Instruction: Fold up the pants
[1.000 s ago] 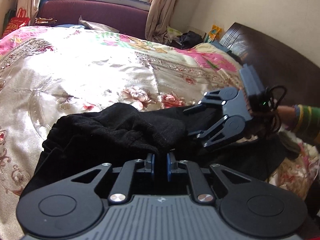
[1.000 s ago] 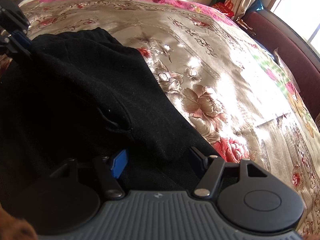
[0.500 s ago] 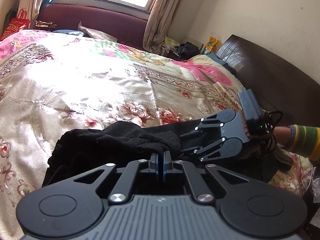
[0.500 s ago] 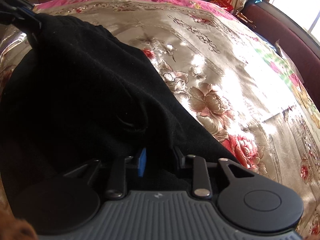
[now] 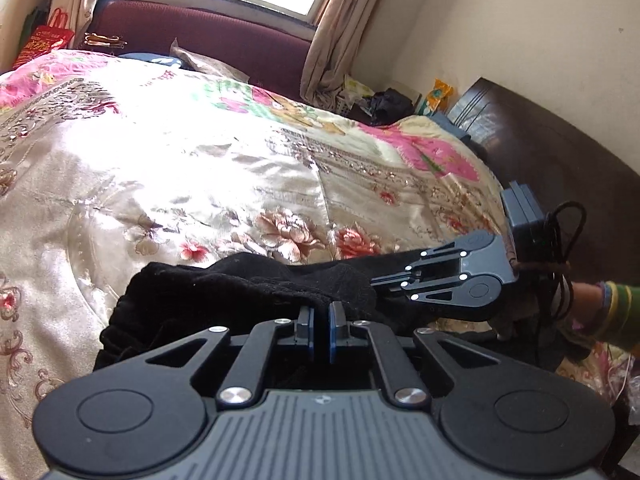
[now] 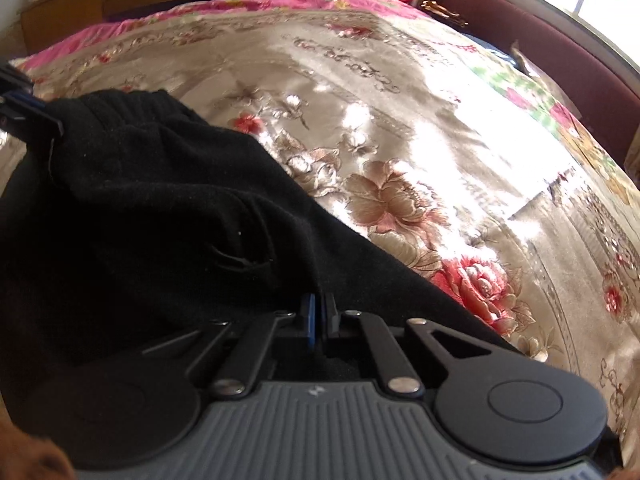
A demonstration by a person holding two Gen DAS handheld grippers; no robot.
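Near the bed's [image 5: 168, 168] front edge lie the black pants [image 6: 132, 216]. I keep both grippers pinching cloth, to lift two points together for folding. L gripper [image 5: 321, 316] is nearly pressed together on a bunch; R gripper [image 6: 317, 312] is clamped tight. Only the L view shows the R gripper's [image 5: 384, 280] outside and a striped sleeve [image 5: 616, 312].

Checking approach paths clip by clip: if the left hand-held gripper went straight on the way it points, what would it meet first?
The black pants: the left hand-held gripper is already shut on a fold of them, so more fabric lies directly ahead, then probably the floral bedspread, though depth is unclear.
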